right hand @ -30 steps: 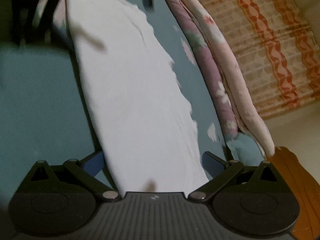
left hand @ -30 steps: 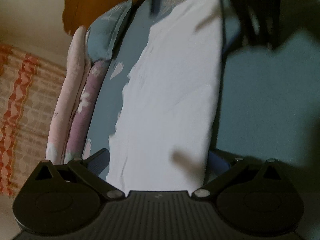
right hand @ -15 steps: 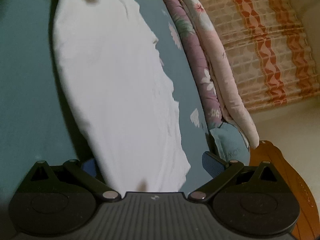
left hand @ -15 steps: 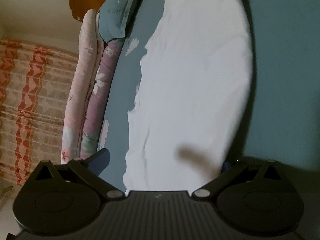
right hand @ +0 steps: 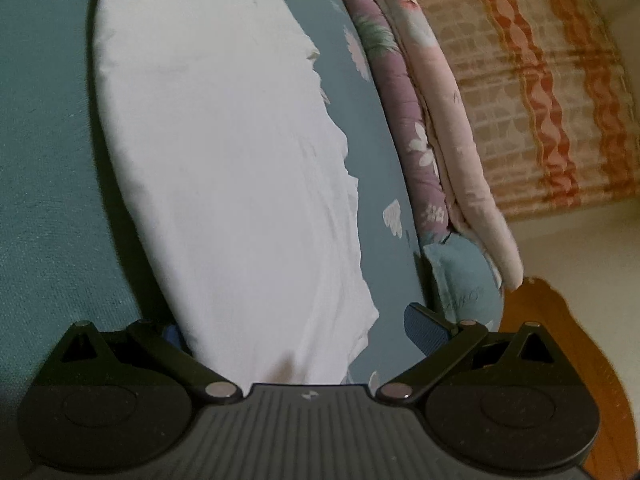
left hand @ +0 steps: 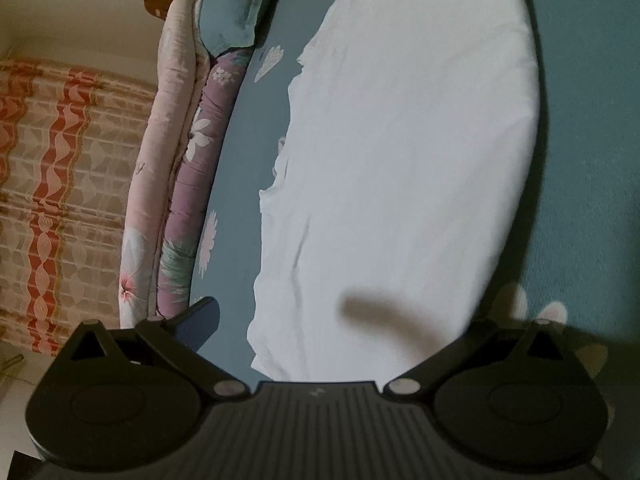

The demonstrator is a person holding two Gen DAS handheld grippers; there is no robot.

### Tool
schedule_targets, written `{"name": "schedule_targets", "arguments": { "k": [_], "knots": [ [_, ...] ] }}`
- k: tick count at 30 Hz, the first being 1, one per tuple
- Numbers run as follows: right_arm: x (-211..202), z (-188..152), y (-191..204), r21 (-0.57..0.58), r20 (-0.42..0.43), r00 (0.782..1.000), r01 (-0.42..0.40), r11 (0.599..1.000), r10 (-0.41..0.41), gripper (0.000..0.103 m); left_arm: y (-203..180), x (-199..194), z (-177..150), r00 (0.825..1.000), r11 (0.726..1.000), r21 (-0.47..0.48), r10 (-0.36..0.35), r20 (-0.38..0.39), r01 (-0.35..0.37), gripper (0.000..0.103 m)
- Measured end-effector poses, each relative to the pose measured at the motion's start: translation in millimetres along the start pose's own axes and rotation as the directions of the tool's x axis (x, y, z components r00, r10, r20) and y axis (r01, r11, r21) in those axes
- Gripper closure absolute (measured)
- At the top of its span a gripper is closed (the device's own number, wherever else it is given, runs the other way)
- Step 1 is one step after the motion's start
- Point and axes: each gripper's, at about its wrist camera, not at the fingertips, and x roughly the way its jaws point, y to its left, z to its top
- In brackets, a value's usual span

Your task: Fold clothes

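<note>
A teal bedsheet printed with pale flowers covers the bed beneath both tongs. Along the bed's far edge, left of the left gripper and right of the right gripper, runs a rolled purple floral quilt with a pink quilt pressed against its outer side. A blue-grey pillow lies at the end of these rolls, by a brown wooden headboard. Beyond the bedding hangs a curtain with orange wavy stripes, under a plain cream wall.

The white garment lies on the sheet directly ahead of both tongs, its near end running in between the fingers of each. Its long axis runs away from each camera, parallel to the quilts, so the two tongs face each other from opposite ends. It looks folded lengthwise: the edge away from the quilts is a smooth, rounded fold, while the edge toward the quilts is ragged and stepped, with loose layers showing. The cloth is mostly flat with a few shallow creases near the ragged side.

Both tongs stand spread wide, fingers apart on either side of the garment's ends, clasping nothing.
</note>
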Motion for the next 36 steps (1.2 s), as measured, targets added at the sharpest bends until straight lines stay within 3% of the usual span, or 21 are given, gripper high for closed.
{"name": "schedule_targets", "arguments": {
  "k": [3, 6, 8, 9, 11, 12, 14, 17, 23, 25, 28, 29, 31, 32, 36],
  "knots": [
    [-1, 0, 1, -0.007, 0.003, 1.0, 0.0, 1.0, 0.0, 0.0, -1, -1, -1, 1.0, 1.0, -0.018, -0.003, 0.003, 0.003, 0.003],
    [-1, 0, 2, -0.015, 0.005, 1.0, 0.001, 1.0, -0.001, 0.0, -9, -7, -2, 1.0, 1.0, -0.011, -0.016, 0.015, 0.016, 0.025],
    [-1, 0, 3, -0.02, 0.007, 1.0, 0.001, 1.0, -0.001, 0.001, -18, -11, -2, 0.999, 1.0, 0.009, -0.024, 0.029, 0.024, 0.05],
    [-2, 0, 3, -0.022, 0.008, 1.0, 0.001, 1.0, -0.001, 0.002, -22, -12, -2, 0.999, 0.999, 0.014, -0.032, 0.03, 0.032, 0.058],
    [-2, -1, 4, -0.027, 0.01, 1.0, 0.002, 1.0, -0.002, 0.004, -35, -12, -1, 0.999, 0.998, 0.031, -0.047, 0.025, 0.046, 0.095],
    [-2, -1, 5, -0.028, 0.01, 1.0, 0.001, 1.0, -0.001, 0.006, -42, -13, -1, 0.998, 0.998, 0.04, -0.054, 0.022, 0.053, 0.103],
    [-4, -1, 6, -0.024, 0.01, 1.0, -0.006, 1.0, 0.006, 0.012, -50, -13, 0, 1.0, 0.999, 0.042, -0.021, 0.015, 0.02, 0.103],
    [-6, -3, 8, -0.007, 0.013, 1.0, -0.024, 1.0, 0.024, 0.021, -45, -12, -1, 0.999, 0.999, 0.003, -0.04, 0.016, 0.04, 0.103],
    [-4, -6, 5, 0.035, 0.016, 0.998, -0.062, 0.997, 0.061, 0.023, -46, -13, 0, 0.999, 1.0, -0.002, -0.032, 0.015, 0.032, 0.103],
    [-5, -4, 8, 0.01, 0.01, 0.998, -0.068, 0.998, 0.068, 0.031, -46, -14, 0, 0.999, 1.0, -0.007, -0.031, 0.016, 0.031, 0.103],
    [-10, -4, 25, -0.065, 0.009, 0.994, -0.106, 0.992, 0.107, 0.069, -44, -13, 0, 0.999, 0.999, -0.015, -0.032, 0.019, 0.033, 0.103],
    [-11, -5, 34, -0.104, 0.008, 0.995, -0.099, 0.99, 0.101, 0.092, -43, -13, 0, 0.999, 0.999, -0.018, -0.032, 0.02, 0.033, 0.103],
    [-11, -6, 60, -0.212, 0.01, 1.0, -0.023, 0.977, 0.025, 0.092, -43, -12, 0, 0.999, 0.999, -0.021, -0.033, 0.022, 0.034, 0.103],
    [-11, -5, 64, -0.214, 0.004, 1.0, -0.003, 0.977, 0.004, 0.092, -43, -12, 0, 0.999, 0.999, -0.023, -0.033, 0.023, 0.034, 0.103],
    [-11, -5, 60, -0.184, -0.002, 1.0, -0.016, 0.983, 0.016, 0.093, -41, -12, -1, 0.999, 0.999, -0.028, -0.034, 0.03, 0.035, 0.103]
  ]
}}
